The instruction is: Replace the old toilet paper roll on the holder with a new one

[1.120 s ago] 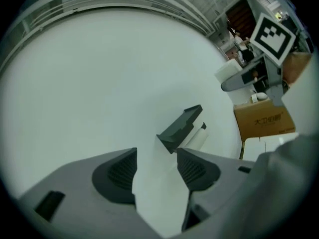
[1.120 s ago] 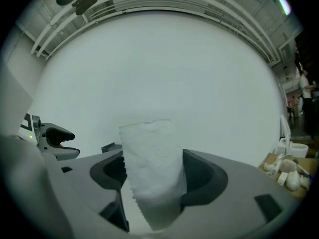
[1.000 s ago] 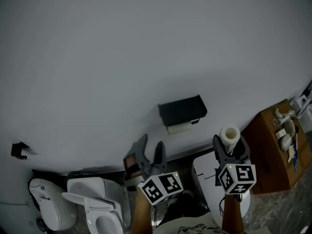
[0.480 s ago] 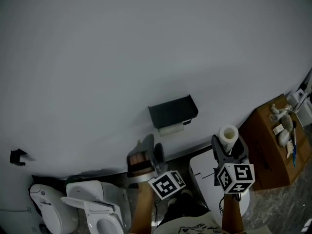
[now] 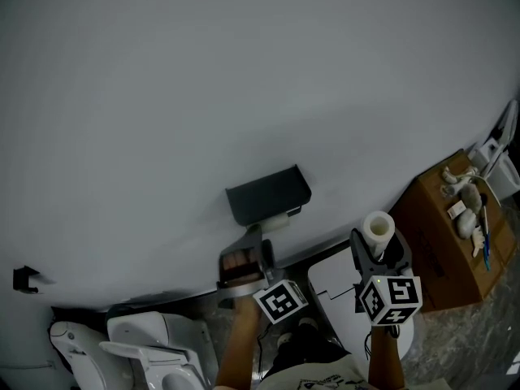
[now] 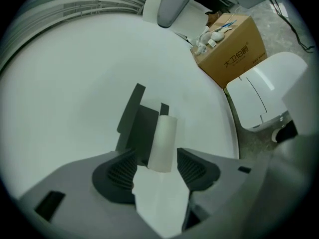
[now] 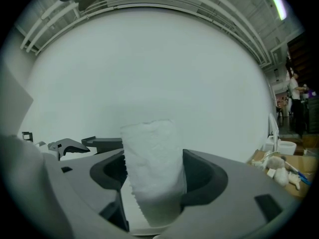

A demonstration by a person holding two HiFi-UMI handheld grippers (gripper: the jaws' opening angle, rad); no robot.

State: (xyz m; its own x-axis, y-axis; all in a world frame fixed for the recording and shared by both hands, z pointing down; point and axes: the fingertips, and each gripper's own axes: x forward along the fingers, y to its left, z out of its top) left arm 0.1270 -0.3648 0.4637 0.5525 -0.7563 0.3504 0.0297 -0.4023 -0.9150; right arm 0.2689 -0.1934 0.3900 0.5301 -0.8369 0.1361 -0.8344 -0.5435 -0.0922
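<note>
White new roll (image 7: 149, 143) stays clamped in my right gripper (image 7: 153, 166); my open left gripper (image 6: 156, 158) has neared the old roll (image 6: 164, 131) on the holder (image 6: 135, 126).

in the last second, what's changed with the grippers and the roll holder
The left gripper has moved up close to the holder, its open jaws now lined up on the old roll, not gripping it. The right gripper still holds the new roll upright.
</note>
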